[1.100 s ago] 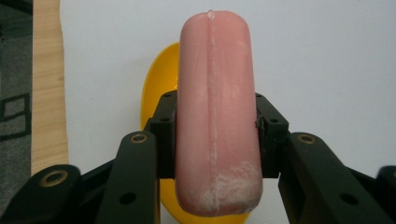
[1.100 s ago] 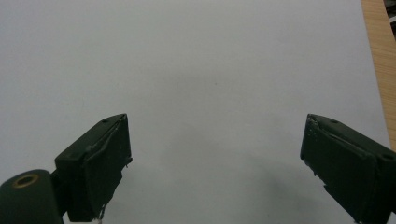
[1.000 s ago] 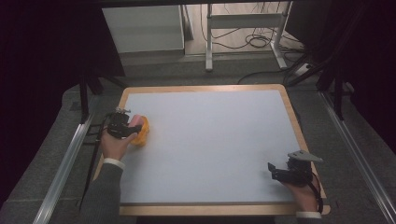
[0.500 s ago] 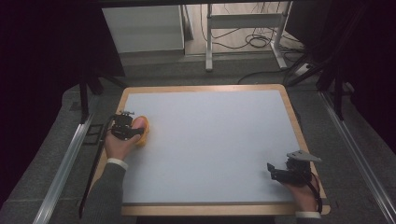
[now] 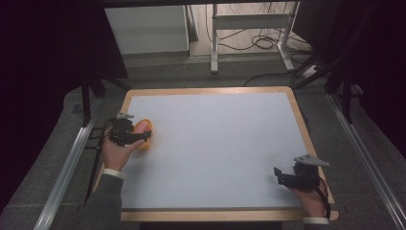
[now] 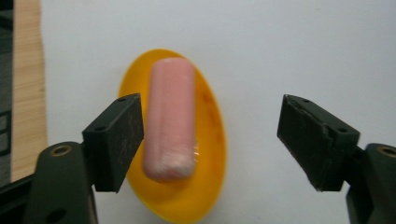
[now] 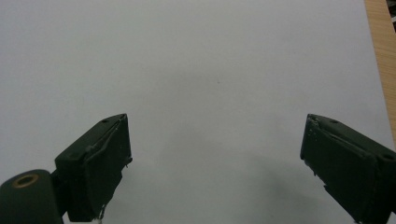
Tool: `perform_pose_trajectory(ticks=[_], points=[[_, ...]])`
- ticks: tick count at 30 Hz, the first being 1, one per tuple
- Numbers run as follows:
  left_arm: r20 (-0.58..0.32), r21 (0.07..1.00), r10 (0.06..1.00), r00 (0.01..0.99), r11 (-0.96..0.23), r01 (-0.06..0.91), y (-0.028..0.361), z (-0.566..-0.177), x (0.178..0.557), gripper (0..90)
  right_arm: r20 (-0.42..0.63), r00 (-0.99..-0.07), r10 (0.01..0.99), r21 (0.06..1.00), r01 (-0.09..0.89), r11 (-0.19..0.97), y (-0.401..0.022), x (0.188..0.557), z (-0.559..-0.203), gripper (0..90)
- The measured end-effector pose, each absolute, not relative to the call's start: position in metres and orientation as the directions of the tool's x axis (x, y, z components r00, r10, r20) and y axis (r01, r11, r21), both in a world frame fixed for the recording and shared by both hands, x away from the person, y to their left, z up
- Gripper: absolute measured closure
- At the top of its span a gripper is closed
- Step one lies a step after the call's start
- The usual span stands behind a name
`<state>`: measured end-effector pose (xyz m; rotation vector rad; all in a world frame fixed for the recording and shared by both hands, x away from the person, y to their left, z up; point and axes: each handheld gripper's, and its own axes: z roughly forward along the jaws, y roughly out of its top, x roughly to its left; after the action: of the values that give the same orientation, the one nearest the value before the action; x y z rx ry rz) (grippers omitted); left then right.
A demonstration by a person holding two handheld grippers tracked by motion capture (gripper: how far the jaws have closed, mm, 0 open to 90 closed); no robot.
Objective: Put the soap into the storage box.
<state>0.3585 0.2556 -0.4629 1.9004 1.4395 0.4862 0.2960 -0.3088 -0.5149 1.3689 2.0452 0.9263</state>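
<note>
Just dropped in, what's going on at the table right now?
A person works two tongs over a white table. The left tongs have just been opening and now stand wide above a pink sausage that lies in a yellow dish near the table's left edge; nothing is gripped, and the sausage sits beside one jaw, not pressed between them. The right tongs are open over bare table at the near right corner, holding nothing.
</note>
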Motion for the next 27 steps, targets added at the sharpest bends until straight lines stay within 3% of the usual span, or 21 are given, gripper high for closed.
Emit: perform_pose_trajectory(ticks=[15,27], points=[[-0.151,0.756,0.866,0.477,-0.209,0.62,0.232,-0.479,0.314,21.7,-0.052,-0.365,0.929,0.778,0.569,0.267,-0.307,0.295,-0.513,8.2],[-0.173,0.744,0.828,0.534,-0.246,0.621,0.216,-0.508,0.295,21.8,-0.053,-0.364,0.93,0.782,0.564,0.266,-0.307,0.294,-0.511,8.2]])
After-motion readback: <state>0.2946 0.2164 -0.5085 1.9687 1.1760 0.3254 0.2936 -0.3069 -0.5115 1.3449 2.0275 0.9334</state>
